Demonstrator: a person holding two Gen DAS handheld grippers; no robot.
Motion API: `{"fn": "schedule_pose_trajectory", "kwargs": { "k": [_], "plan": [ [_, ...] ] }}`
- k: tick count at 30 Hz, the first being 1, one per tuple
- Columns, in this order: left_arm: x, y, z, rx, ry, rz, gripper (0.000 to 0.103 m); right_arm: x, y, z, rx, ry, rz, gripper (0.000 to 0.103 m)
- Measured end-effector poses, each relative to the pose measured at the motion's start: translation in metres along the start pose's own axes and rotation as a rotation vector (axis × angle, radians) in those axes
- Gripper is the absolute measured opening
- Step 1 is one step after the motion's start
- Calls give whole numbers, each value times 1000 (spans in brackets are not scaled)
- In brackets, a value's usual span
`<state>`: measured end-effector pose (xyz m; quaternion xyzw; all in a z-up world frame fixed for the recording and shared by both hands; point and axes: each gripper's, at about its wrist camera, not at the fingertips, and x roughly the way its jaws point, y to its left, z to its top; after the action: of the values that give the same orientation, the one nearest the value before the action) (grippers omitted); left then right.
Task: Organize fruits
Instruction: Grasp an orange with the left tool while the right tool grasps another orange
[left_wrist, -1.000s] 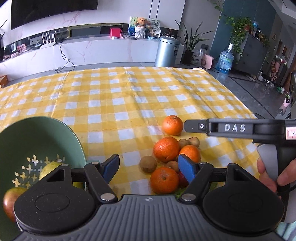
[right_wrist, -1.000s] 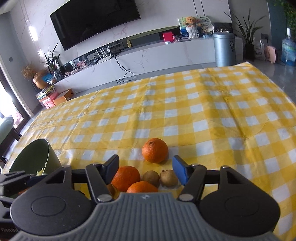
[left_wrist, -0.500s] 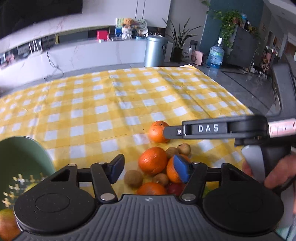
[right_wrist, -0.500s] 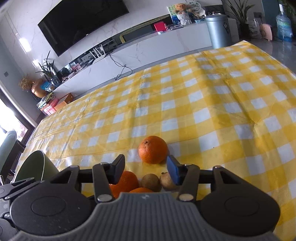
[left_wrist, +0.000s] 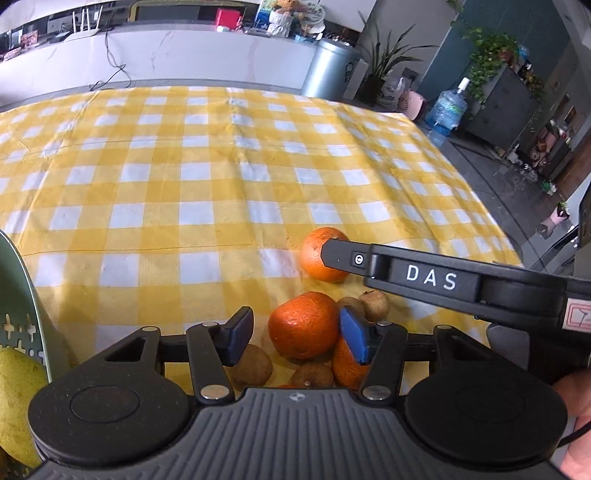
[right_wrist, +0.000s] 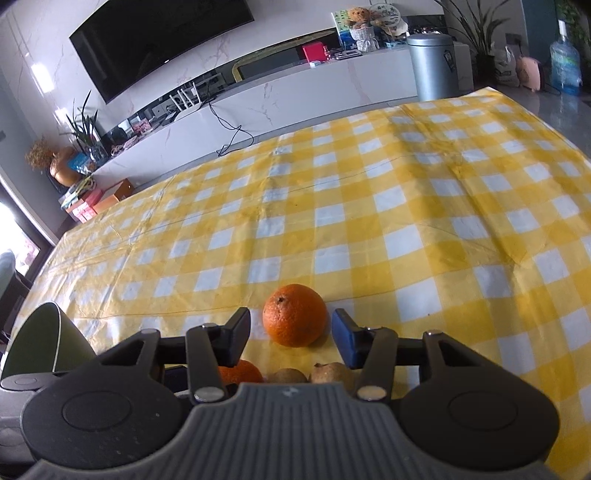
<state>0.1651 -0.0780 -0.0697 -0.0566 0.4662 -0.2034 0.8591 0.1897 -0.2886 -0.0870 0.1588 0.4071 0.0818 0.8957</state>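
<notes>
A pile of oranges, kiwis and small brown fruit lies on the yellow checked cloth. My left gripper (left_wrist: 295, 339) straddles the near orange (left_wrist: 303, 325). Its jaws are closing, and the left pad (left_wrist: 240, 338) still stands clear of the peel. My right gripper (right_wrist: 291, 334) brackets the far orange (right_wrist: 295, 319) with a gap on each side. In the left wrist view its black finger (left_wrist: 424, 277) crosses in front of that orange (left_wrist: 317, 254). A green strainer bowl (left_wrist: 22, 295) at the left holds a pear (left_wrist: 14, 398).
Kiwis (left_wrist: 251, 365) and another orange (left_wrist: 343, 365) crowd under the left gripper, and a brown fruit (left_wrist: 375, 304) lies behind them. The bowl's outer wall (right_wrist: 40, 343) shows at the left of the right wrist view. A hand (left_wrist: 576, 406) holds the right gripper. The table's edge (left_wrist: 491, 206) runs along the right.
Both grippers have come forward and down onto the fruit pile with their jaws narrowing. The bowl has slid to the left edge of the left wrist view.
</notes>
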Motion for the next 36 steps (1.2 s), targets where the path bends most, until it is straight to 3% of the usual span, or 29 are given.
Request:
{"fn": "schedule_pose_trajectory", "kwargs": {
  "k": [10,14,23,36],
  "plan": [
    [9,3,4,-57,19,-28,64,18,2,3,-11,33,-15,47],
    [11,3,3,-68,22,-48,54,23,2,3,-12,47,-26,43],
    [8,-2,0,-80,4,-25,49,22,-2,3,17,53,-12,41],
    [-65,-13,2,-7,-143,68,49,-13,-2,8,33,-65,12,40]
  ]
}}
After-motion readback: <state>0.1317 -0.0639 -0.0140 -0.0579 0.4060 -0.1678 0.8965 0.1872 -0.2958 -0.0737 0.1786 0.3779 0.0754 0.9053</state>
